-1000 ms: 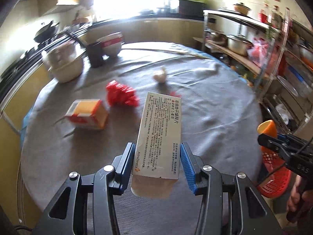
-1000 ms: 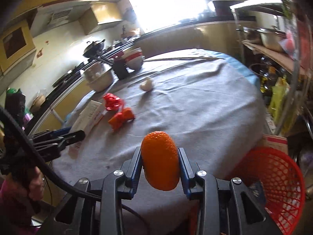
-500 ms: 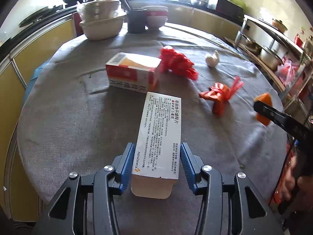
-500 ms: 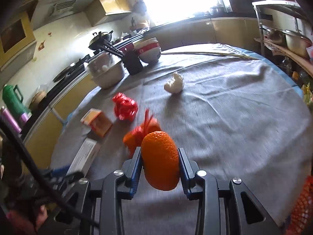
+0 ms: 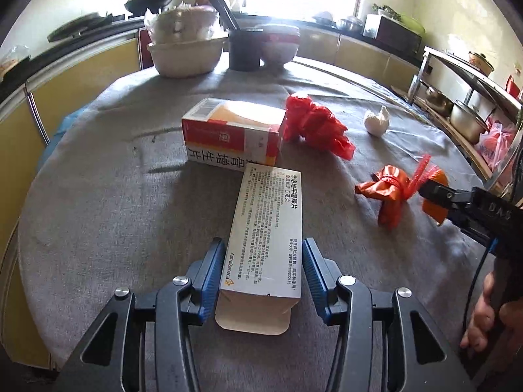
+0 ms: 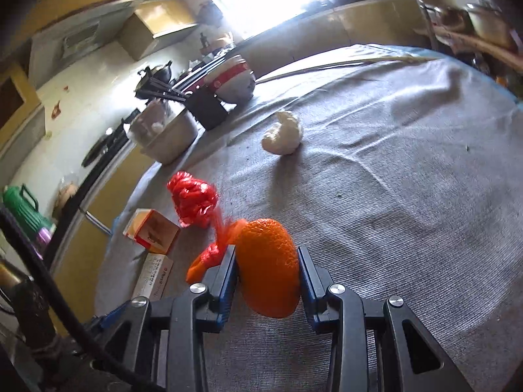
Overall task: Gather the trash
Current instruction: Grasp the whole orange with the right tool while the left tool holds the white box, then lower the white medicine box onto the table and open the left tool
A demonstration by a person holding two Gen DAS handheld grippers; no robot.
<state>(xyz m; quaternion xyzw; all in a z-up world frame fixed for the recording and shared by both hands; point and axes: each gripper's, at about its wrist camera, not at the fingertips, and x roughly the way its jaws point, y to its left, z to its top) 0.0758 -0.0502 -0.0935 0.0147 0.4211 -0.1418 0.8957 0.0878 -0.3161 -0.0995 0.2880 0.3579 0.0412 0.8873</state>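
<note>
My left gripper [image 5: 264, 268] is shut on a long white medicine box [image 5: 268, 228], held low over the grey cloth table [image 5: 98, 215]. Its far end touches or nearly touches a red-and-orange box [image 5: 232, 134]. My right gripper [image 6: 266, 276] is shut on a piece of orange peel [image 6: 268, 264], low over the table; it also shows in the left wrist view [image 5: 457, 202]. A crumpled red bag [image 5: 313, 124], an orange-red net bag [image 5: 392, 192] and a white paper wad [image 5: 377, 122] lie on the cloth.
A large white bowl [image 5: 186, 55], a dark chopstick holder [image 5: 243, 49] and a red-rimmed bowl [image 5: 279, 44] stand at the table's far edge. A metal shelf with pots [image 5: 464, 104] stands to the right. Yellow cabinets [image 5: 81, 78] run behind.
Both grippers swung from the table's right side near the red basket back over the trash and came down lower. Both kept their hold on the white box and the orange peel.
</note>
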